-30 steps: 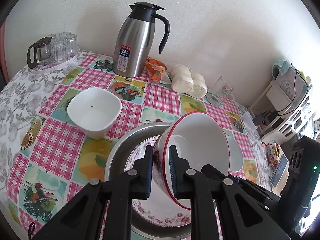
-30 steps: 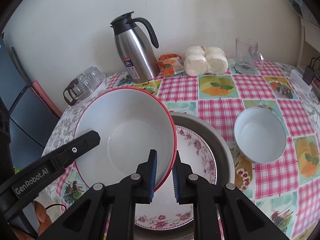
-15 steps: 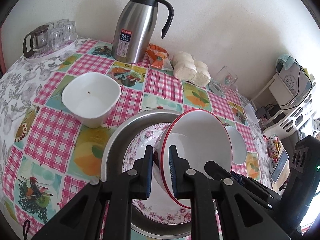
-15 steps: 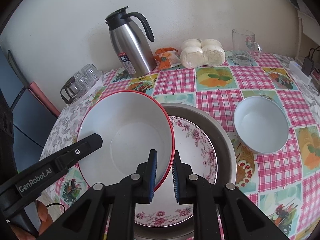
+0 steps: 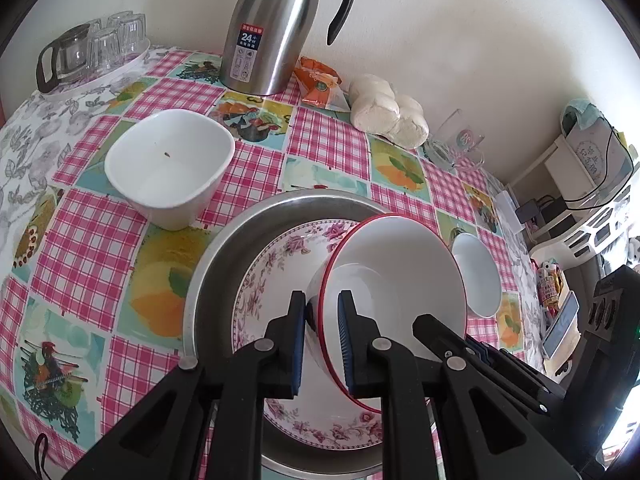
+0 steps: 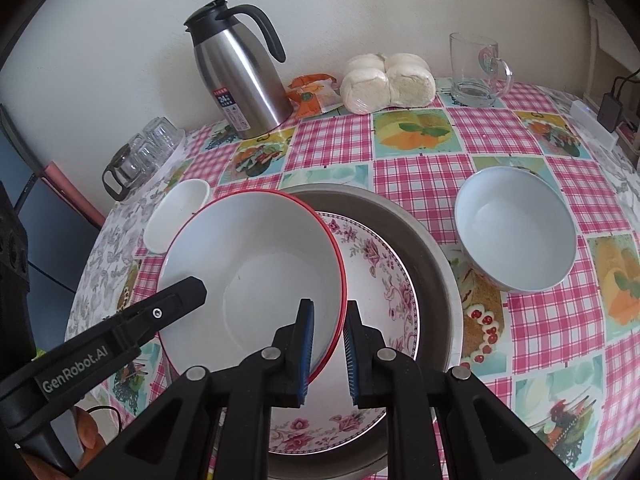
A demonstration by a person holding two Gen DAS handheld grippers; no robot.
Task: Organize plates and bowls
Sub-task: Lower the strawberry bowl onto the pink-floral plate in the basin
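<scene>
Over the steel basin (image 6: 436, 280) at the middle of the table (image 5: 80, 248), a red-rimmed bowl (image 6: 256, 280) is being carried tilted, both grippers sharing it. The left gripper (image 5: 322, 336) is clenched on the rim nearest the person's left, one pad inside the bowl and one outside, and the right gripper (image 6: 329, 350) straddles the opposite edge of the rim, though a gap shows at its outer pad, so I cannot tell whether it is biting or has let go. Two holds on opposite sides would keep so wide a bowl from swinging, and the tilt looks meant to ease it down onto the floral plate (image 6: 384, 276) already lying in the basin; I judge the nesting step close to done. Beyond the basin, against the wall, stand a steel thermos (image 5: 276, 28), an orange snack packet (image 5: 320, 84), a bag of buns (image 5: 384, 108) and a glass mug (image 6: 476, 68). A square white bowl (image 5: 172, 168) sits left of the basin and a round pale bowl (image 6: 516, 228) right of it, both apart from it and likely next to be gathered. Nothing blocks the descent; the basin's wall only narrows the room for the pads.
</scene>
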